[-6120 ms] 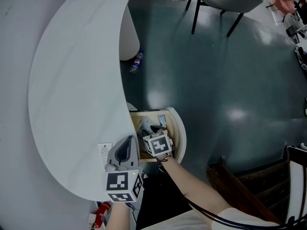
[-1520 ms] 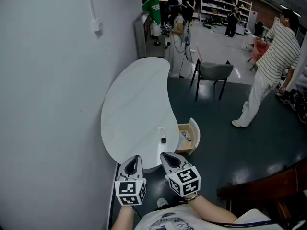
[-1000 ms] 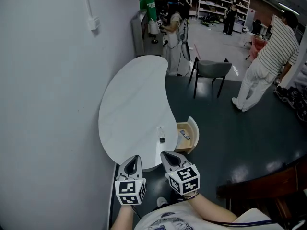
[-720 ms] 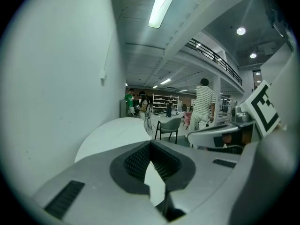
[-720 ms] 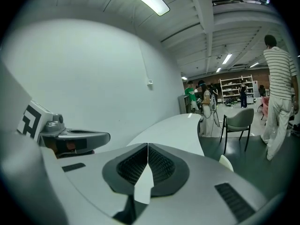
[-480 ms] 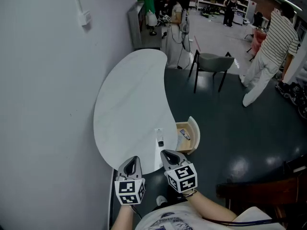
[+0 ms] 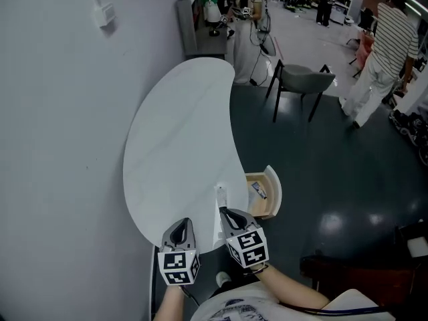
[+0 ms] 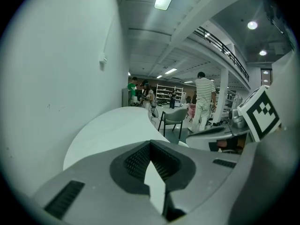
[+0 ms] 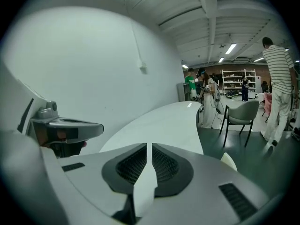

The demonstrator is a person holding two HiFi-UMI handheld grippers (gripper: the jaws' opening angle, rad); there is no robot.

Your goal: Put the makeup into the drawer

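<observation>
Two grippers, the left gripper point(image 7: 180, 226) and right gripper point(image 7: 229, 215), are hovering at the white curved tabletop's point(image 7: 174, 146) six o'clock edge, jaws clenched empty. A small makeup item point(image 7: 257, 190) is lying inside the open wooden drawer point(image 7: 275, 189) at four o'clock, so pushing it shut looks next.

— Where's the head view?
— High up, looking steeply down on the white bench point(image 7: 180, 146) and open drawer point(image 7: 264, 194).
— The gripper views?
— Each low, close behind its own jaws, facing along that bench toward the grey chair point(image 8: 172, 118), which all three share.
</observation>
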